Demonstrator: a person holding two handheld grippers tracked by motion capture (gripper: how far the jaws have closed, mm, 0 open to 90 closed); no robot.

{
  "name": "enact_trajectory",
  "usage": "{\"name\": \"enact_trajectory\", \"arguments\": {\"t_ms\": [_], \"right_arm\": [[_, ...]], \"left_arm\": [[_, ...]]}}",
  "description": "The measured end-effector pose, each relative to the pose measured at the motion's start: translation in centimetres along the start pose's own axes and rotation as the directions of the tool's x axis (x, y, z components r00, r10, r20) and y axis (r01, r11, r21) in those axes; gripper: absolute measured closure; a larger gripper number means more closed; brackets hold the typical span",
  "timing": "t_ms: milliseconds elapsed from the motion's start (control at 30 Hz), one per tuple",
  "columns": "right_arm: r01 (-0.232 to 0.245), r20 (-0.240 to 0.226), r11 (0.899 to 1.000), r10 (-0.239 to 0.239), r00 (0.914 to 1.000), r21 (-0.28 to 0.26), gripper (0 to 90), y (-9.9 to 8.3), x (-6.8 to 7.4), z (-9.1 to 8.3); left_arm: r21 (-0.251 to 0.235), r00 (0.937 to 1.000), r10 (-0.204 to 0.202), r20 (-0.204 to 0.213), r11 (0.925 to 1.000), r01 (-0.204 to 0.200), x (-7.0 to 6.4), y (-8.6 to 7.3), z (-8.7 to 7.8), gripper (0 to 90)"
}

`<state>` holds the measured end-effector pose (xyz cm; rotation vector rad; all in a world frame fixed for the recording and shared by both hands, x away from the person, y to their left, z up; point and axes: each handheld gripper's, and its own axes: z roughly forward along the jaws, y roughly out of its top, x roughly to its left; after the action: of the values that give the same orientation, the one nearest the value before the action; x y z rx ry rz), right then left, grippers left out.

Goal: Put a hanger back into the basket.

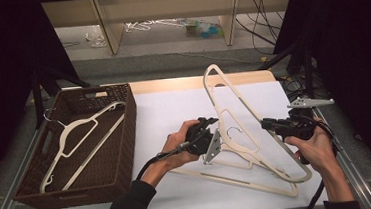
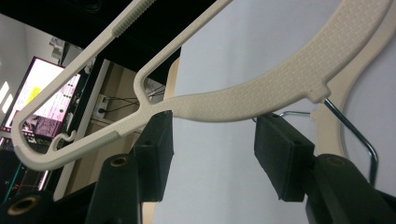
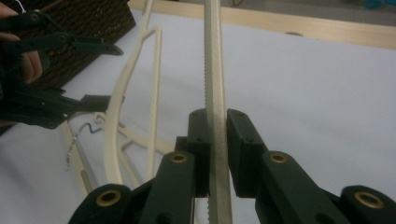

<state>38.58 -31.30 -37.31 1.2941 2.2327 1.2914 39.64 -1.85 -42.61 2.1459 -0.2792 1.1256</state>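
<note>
The right hand-held gripper (image 3: 215, 154) is clamped on the ridged bar of the raised hanger (image 1: 233, 98); in the right gripper view the bar runs straight away from the jaws, along their own axis, with both pads pressed against it. In the high view this hanger stands tilted off the desk (image 1: 174, 110), its far corner pointing up and away from the person.

The left hand-held gripper (image 2: 212, 154) has its jaws apart. In the left gripper view the curved shoulder of the hanger crosses just above and ahead of the two pads, lying across the gap rather than along it; contact with the left pad cannot be told.

A second hanger (image 1: 229, 174) lies flat on the desk below both grippers. A third hanger (image 1: 83, 142) lies in the basket (image 1: 125, 134), well apart to the left of the left gripper.

Judgement: the left gripper is the free one, so a second grasp requires it to advance until the shoulder sits between its pads.
</note>
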Motion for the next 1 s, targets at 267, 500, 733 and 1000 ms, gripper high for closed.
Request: {"name": "enact_trajectory", "arguments": {"t_ms": [267,500,733,1000], "right_arm": [[-0.003,-0.03,0.995,0.006,0.9995,0.096,79.3,-0.8,-0.2,1.7],[0.032,-0.052,0.987,-0.024,0.9984,0.158,78.8,-1.2,-0.1,2.6],[0.073,-0.085,0.957,-0.051,0.9951,0.281,78.4,-1.7,0.2,3.4],[0.061,-0.055,0.994,-0.057,0.9969,0.086,57.9,0.4,0.4,-0.2]], "left_arm": [[-0.045,0.9942,0.08,0.072,0.996,-0.077,-0.8,0.5,-1.4,53.3],[-0.067,0.9656,0.205,0.159,0.9781,-0.197,-1.3,1.2,-2.5,69.0],[-0.072,0.9211,0.346,0.178,0.9381,-0.339,-0.8,2.7,-4.2,80.5],[-0.018,0.9434,0.277,0.183,0.9604,-0.278,0.4,3.0,-5.6,85.9]]}}
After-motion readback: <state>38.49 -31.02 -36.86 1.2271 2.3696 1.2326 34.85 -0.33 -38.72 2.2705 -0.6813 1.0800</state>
